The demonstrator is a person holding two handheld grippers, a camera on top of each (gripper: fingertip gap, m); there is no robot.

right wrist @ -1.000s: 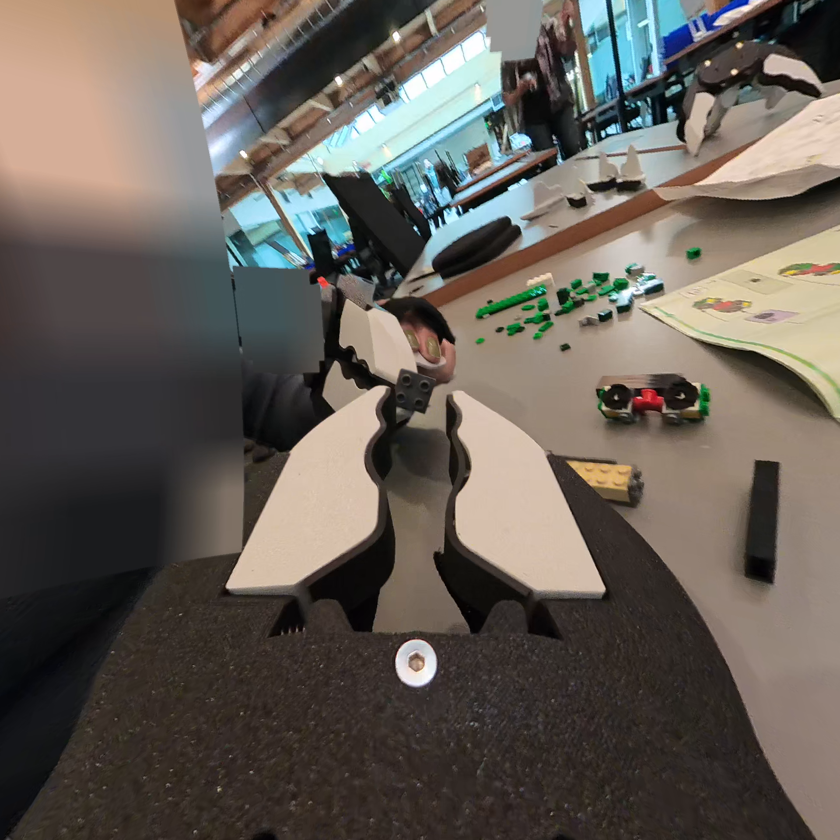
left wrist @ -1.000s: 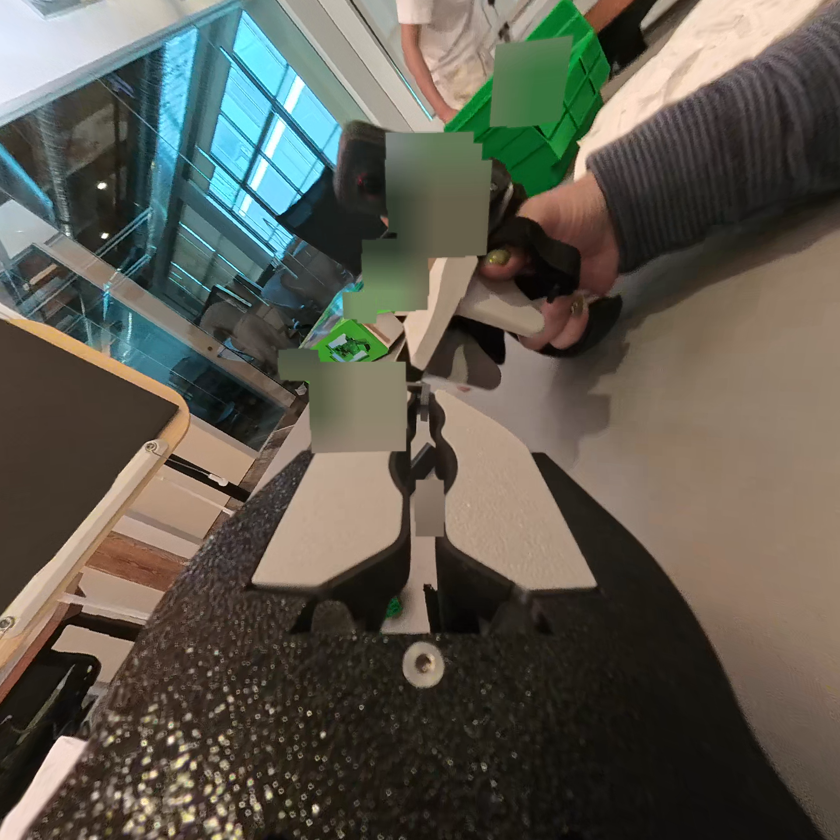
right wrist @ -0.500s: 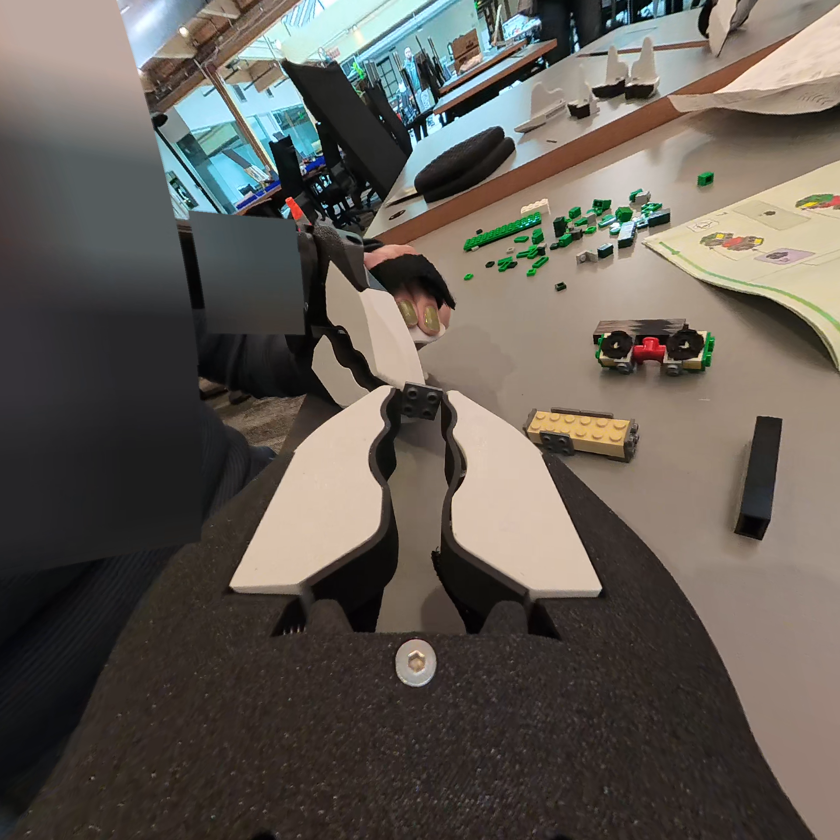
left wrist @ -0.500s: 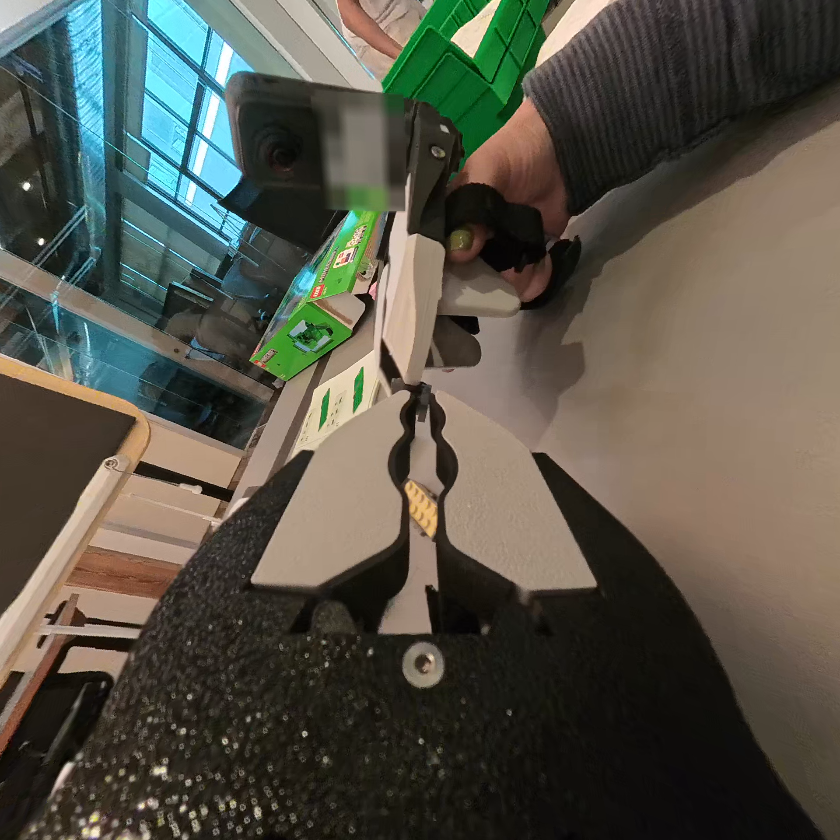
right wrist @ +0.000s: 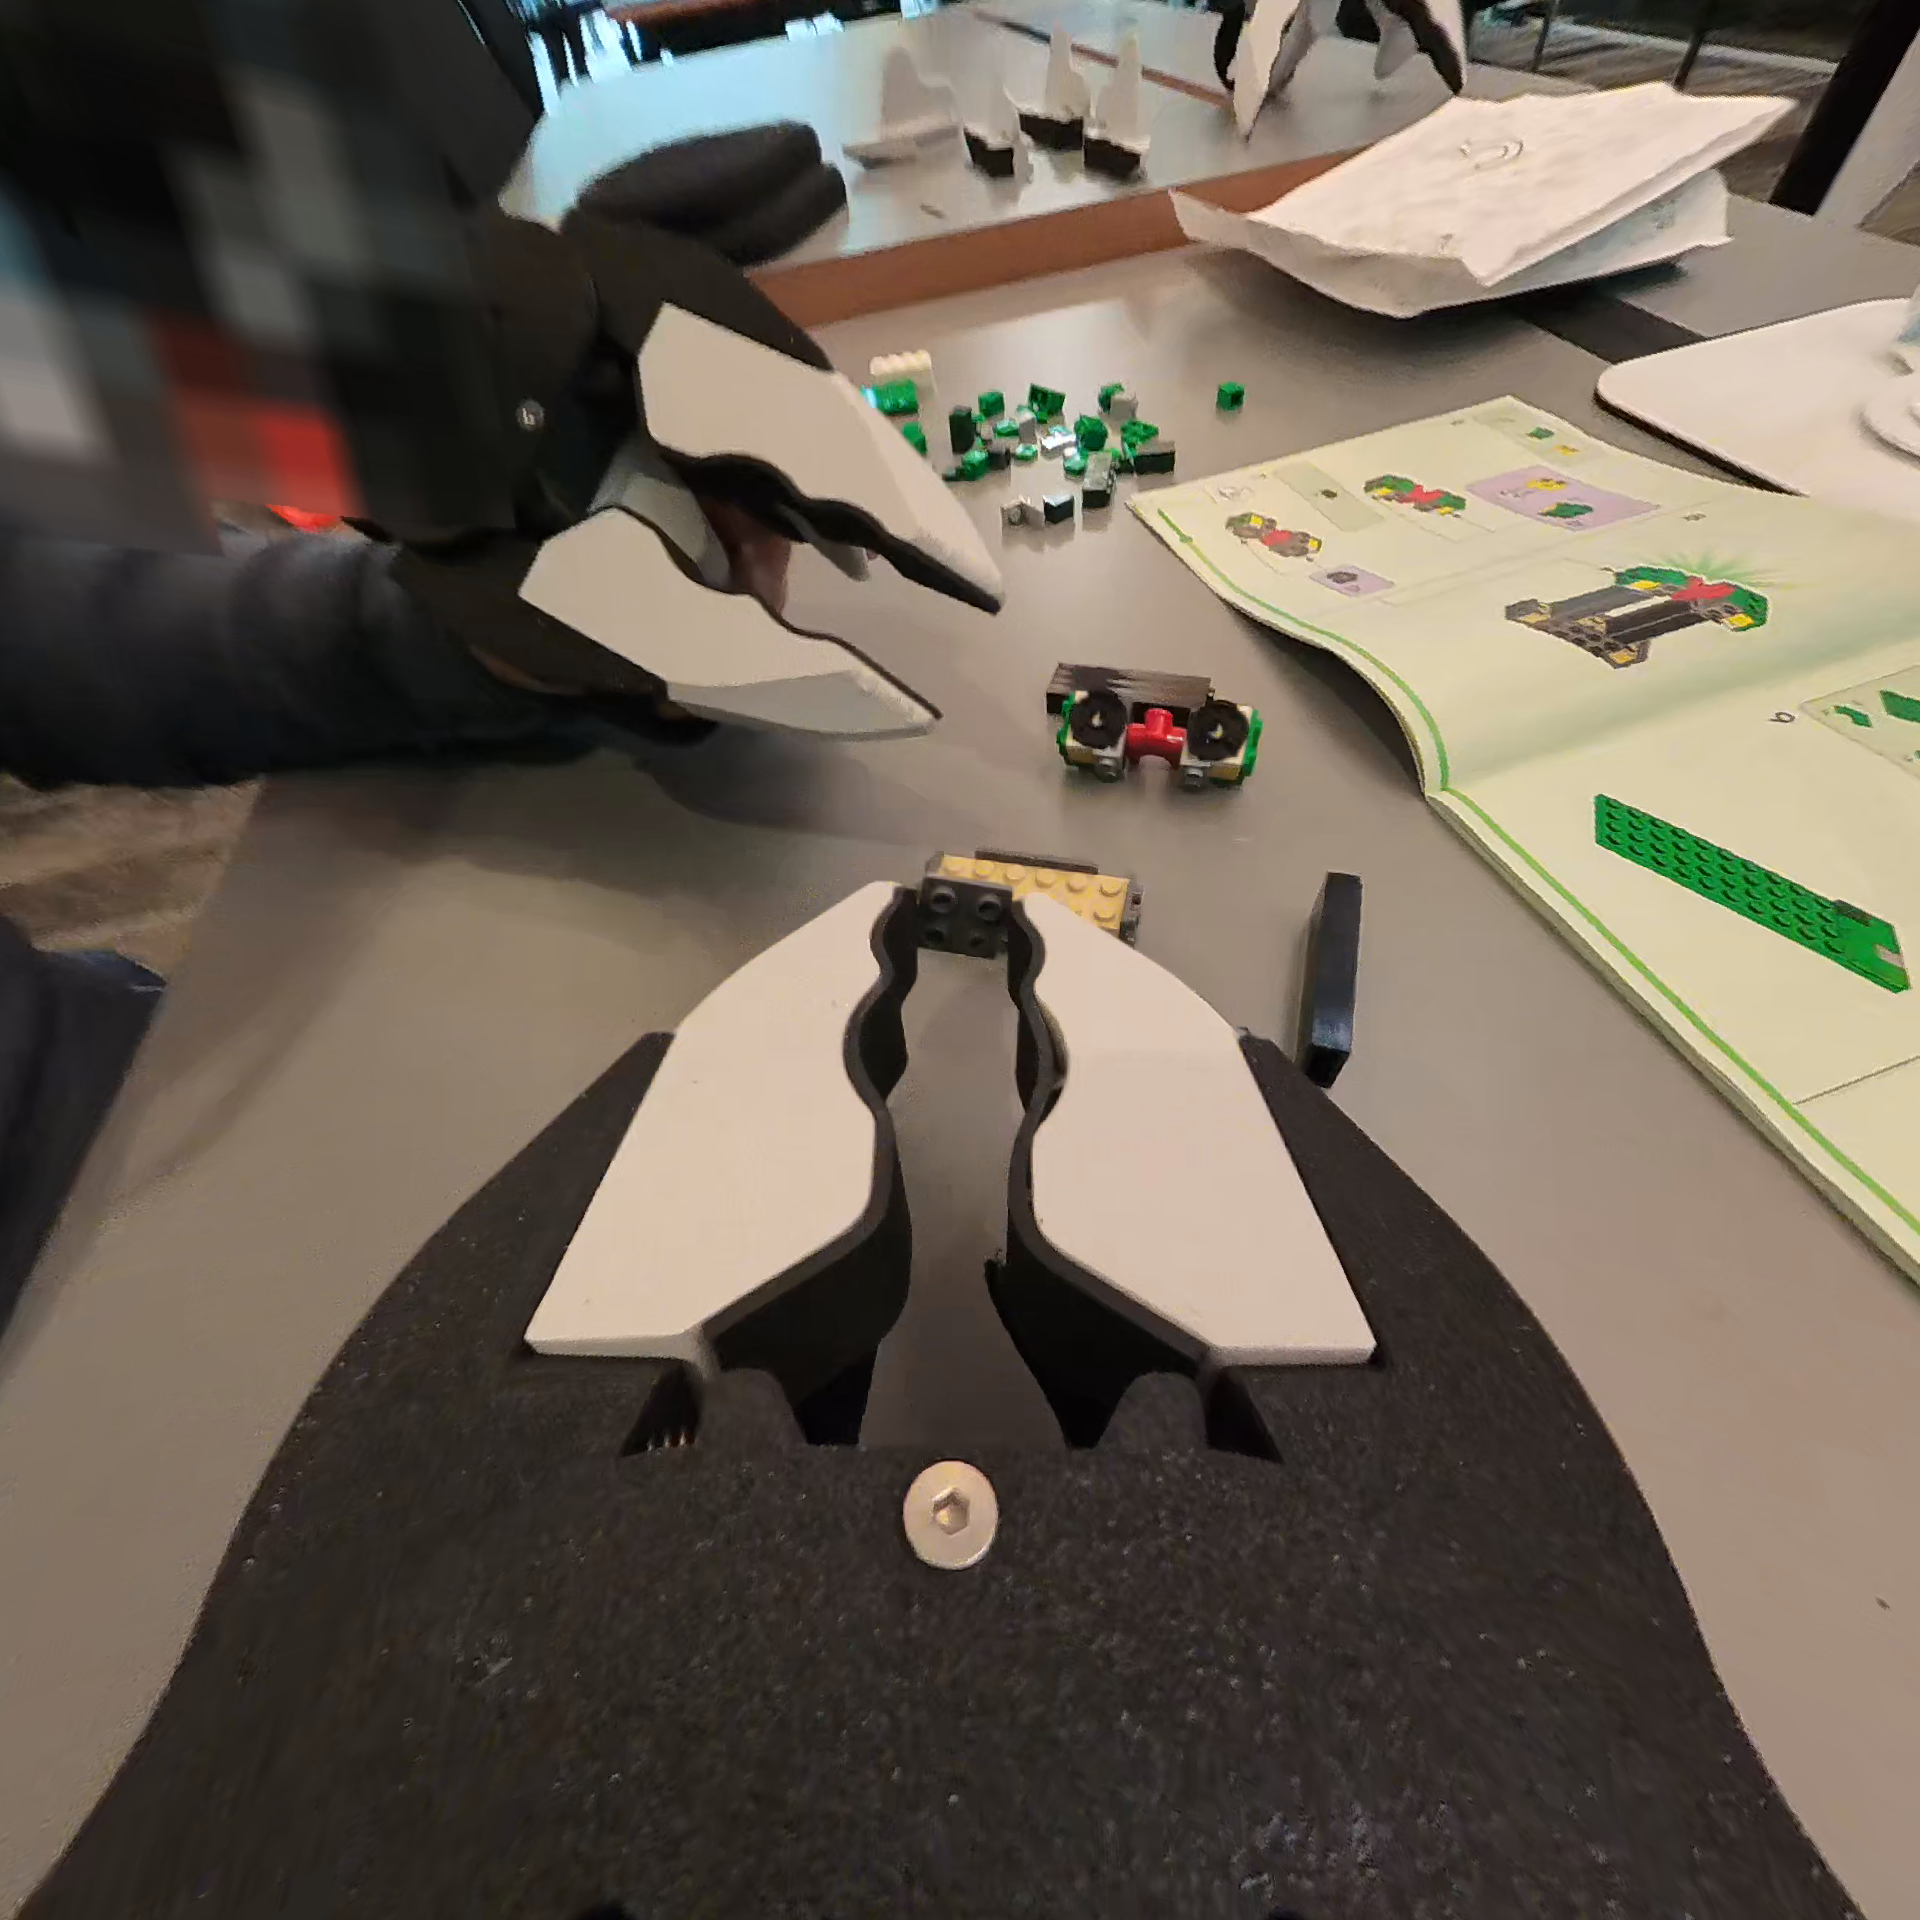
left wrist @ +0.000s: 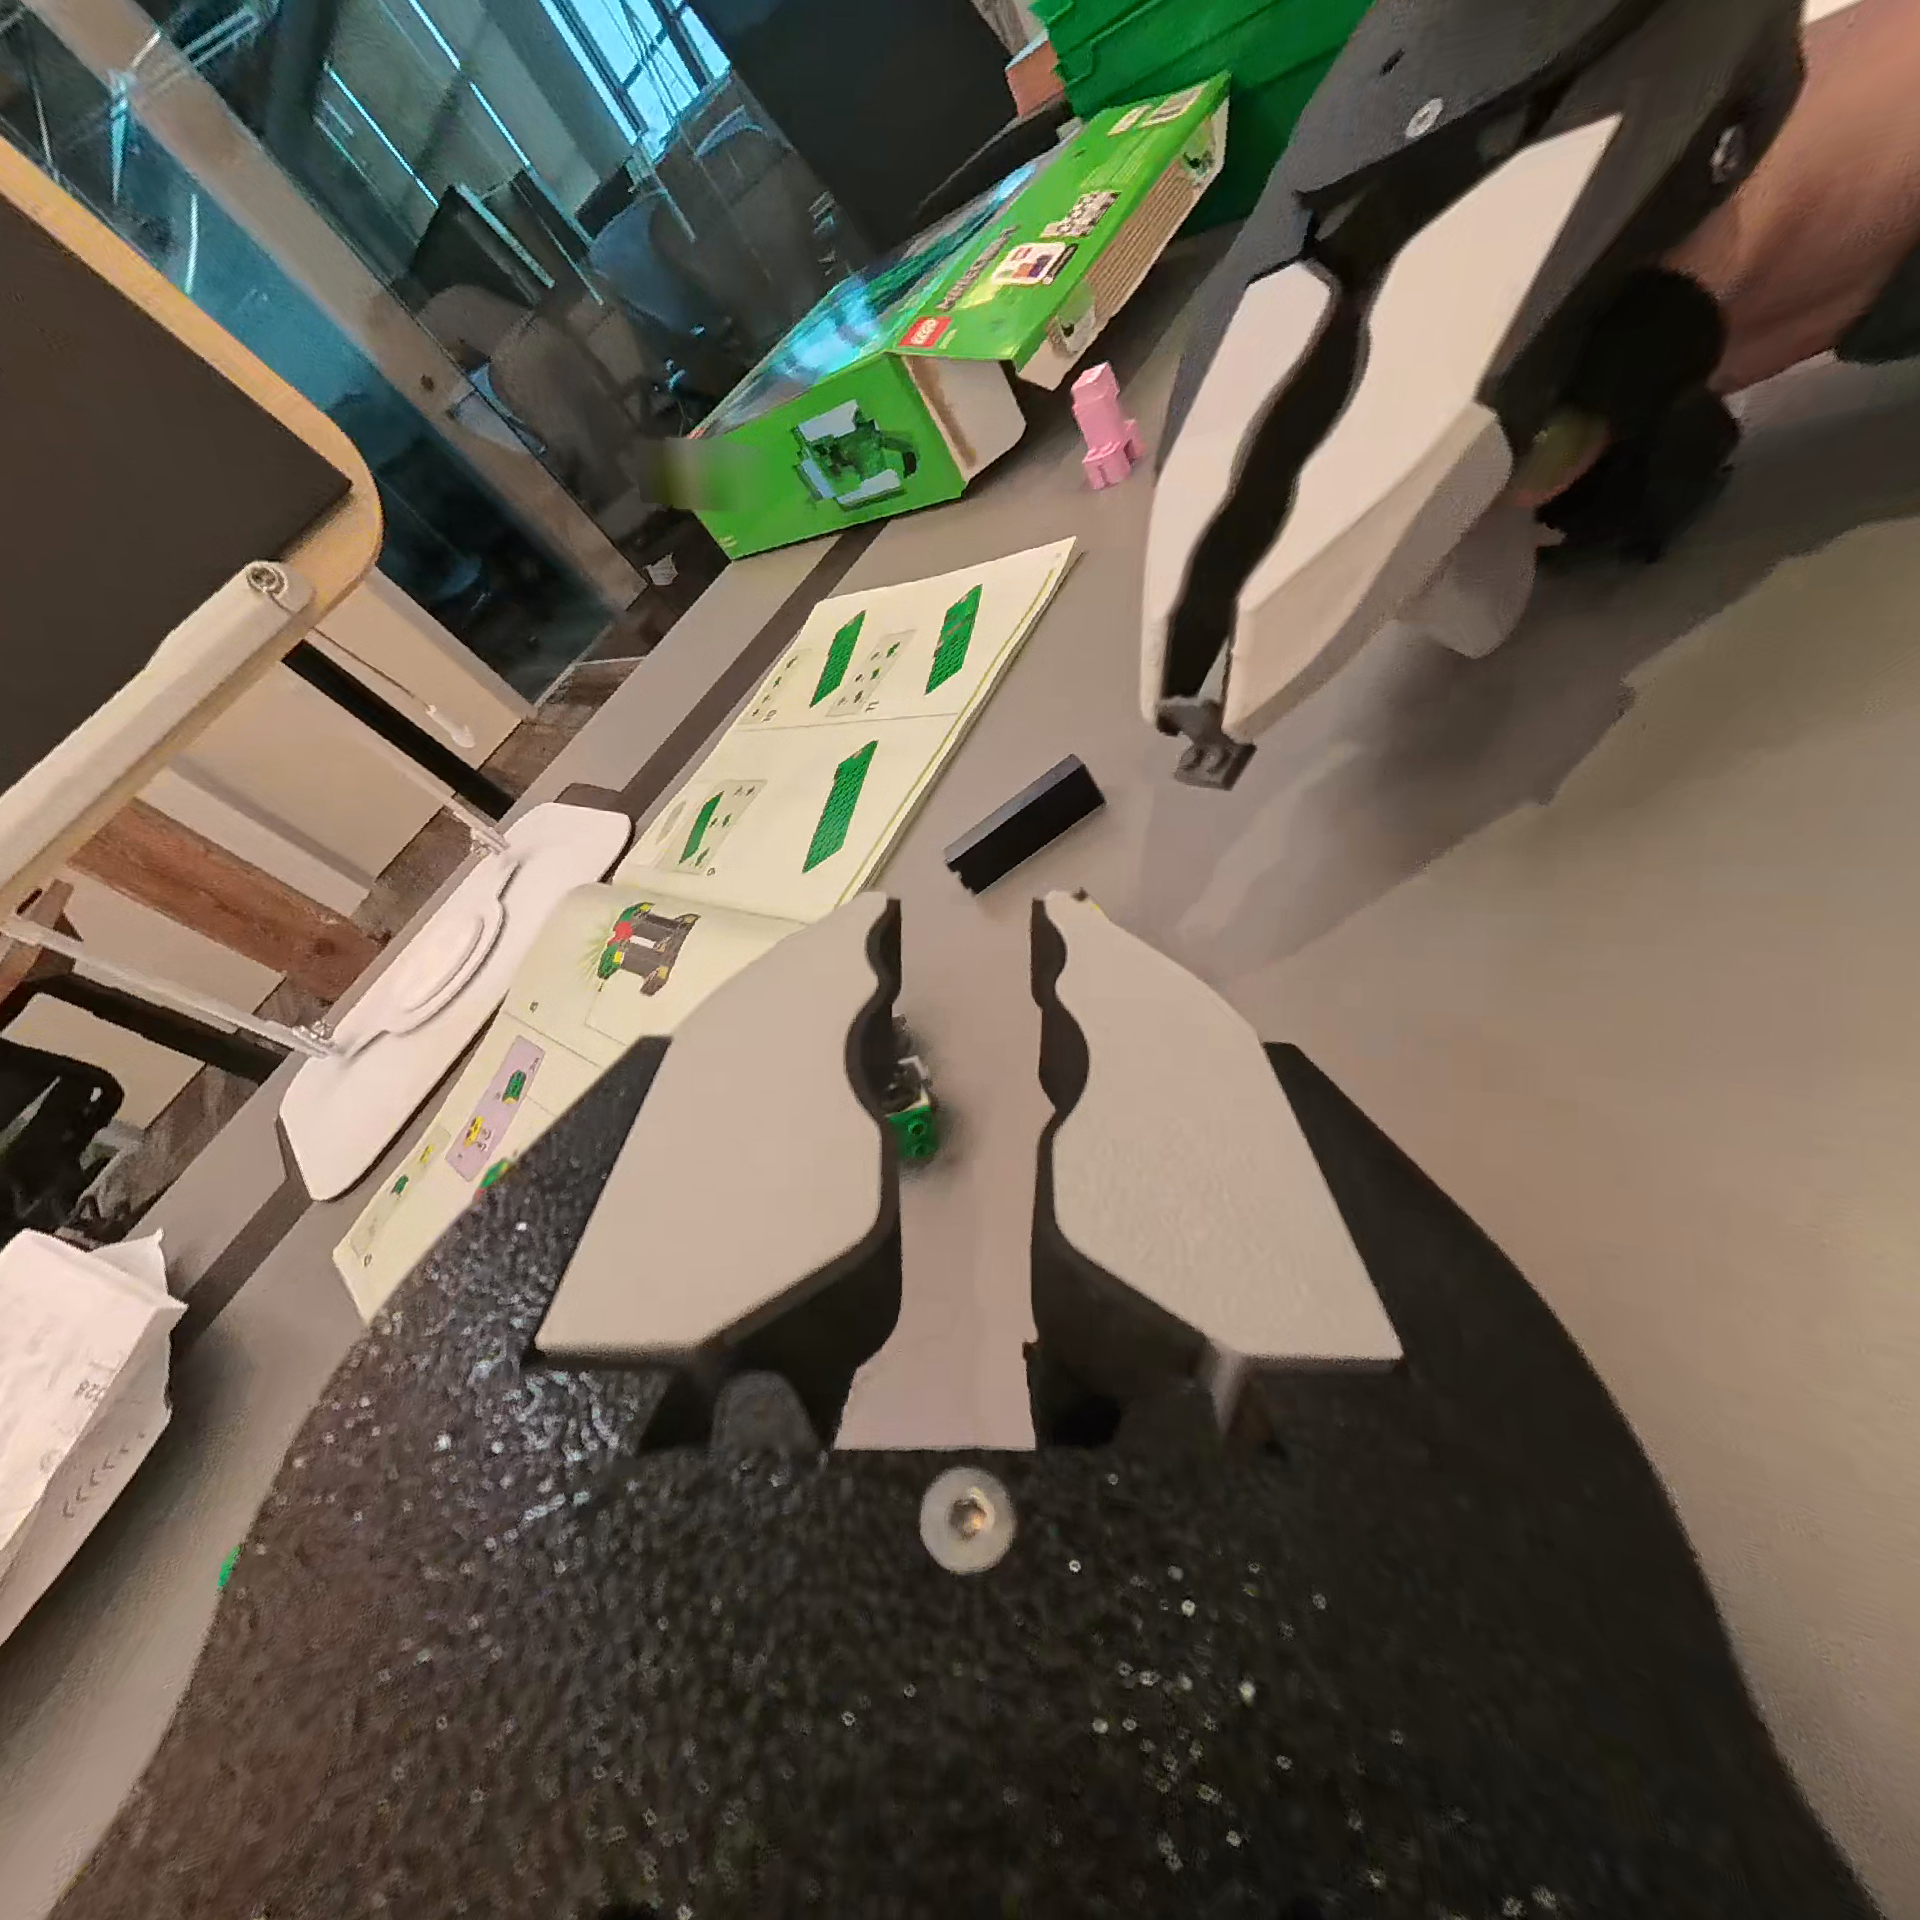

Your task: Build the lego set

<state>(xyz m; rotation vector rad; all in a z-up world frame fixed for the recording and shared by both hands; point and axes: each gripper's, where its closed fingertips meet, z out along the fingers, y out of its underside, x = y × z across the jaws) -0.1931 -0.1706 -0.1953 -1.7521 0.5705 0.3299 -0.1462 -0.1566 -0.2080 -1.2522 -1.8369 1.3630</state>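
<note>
Right wrist view: left claw (right wrist: 966, 660) had let go and spread empty, while right claw (right wrist: 961, 909) pinched the grey plate (right wrist: 964, 914) studs-up, long axis crosswise, above the bench (right wrist: 520, 1039).

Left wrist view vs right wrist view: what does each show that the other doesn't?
Left wrist only: green cardboard set box, small pink brick figure.

Right wrist only: scattered pile of small green bricks, tan studded brick.

Both: open instruction booklet, black rectangular bar, small dark grey studded brick pinched by the right gripper.
</note>
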